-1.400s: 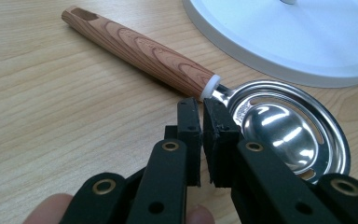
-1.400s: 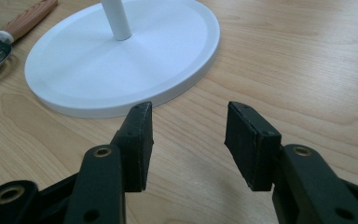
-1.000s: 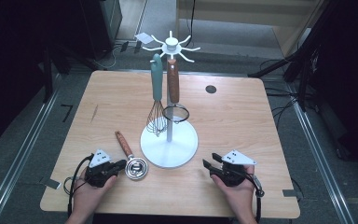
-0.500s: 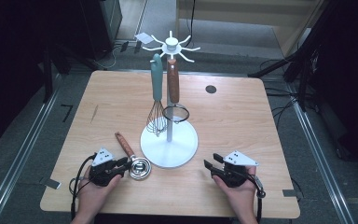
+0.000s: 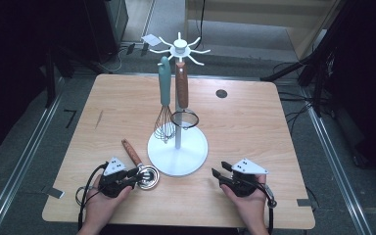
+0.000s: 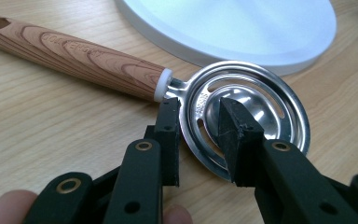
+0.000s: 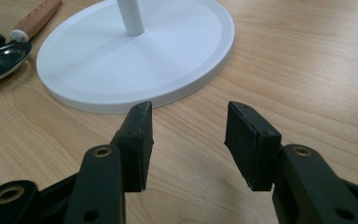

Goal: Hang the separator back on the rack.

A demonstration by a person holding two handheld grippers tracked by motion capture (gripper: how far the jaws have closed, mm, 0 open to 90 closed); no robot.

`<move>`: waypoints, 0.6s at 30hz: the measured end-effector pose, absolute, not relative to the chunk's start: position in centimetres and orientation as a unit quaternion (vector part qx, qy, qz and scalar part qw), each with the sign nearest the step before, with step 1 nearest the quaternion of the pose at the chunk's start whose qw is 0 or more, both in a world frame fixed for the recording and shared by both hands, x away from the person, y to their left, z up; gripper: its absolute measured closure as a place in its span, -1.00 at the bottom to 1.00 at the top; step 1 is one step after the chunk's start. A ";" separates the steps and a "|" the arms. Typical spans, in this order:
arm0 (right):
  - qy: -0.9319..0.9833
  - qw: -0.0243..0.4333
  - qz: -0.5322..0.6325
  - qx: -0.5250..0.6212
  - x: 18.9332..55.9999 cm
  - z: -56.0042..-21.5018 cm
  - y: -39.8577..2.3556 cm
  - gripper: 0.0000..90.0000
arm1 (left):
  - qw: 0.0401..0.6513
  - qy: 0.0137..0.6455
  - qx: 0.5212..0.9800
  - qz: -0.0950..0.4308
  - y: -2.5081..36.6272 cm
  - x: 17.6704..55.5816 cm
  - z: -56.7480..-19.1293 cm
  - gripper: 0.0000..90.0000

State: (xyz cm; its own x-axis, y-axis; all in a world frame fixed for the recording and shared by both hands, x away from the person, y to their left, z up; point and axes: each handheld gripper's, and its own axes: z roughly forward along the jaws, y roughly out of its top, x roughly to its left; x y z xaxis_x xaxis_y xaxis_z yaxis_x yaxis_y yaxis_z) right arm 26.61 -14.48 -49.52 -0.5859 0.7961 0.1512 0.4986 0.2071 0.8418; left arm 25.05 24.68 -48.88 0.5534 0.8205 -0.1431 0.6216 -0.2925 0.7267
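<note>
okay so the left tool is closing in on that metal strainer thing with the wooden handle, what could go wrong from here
1. The left tool straddles only the thin metal rim of the egg separator; its jaws stand apart, so a pinch there might slip or tip the head up.
2. The separator lies beside the white stand base; lifting it could knock the stand and swing the hanging whisk and strainer.
3. The long wooden handle may sag once lifted.
</note>
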 end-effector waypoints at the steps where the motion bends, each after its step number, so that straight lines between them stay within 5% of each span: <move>1: 0.761 0.160 0.465 0.424 26.5 -49.5 -14.5 0.17 | 0.383 0.453 0.794 0.130 24.6 25.0 -48.9 0.57; 18: 0.778 0.142 0.484 0.375 24.9 -48.6 -12.0 0.16 | 0.387 0.436 0.804 0.114 21.7 23.0 -48.8 0.53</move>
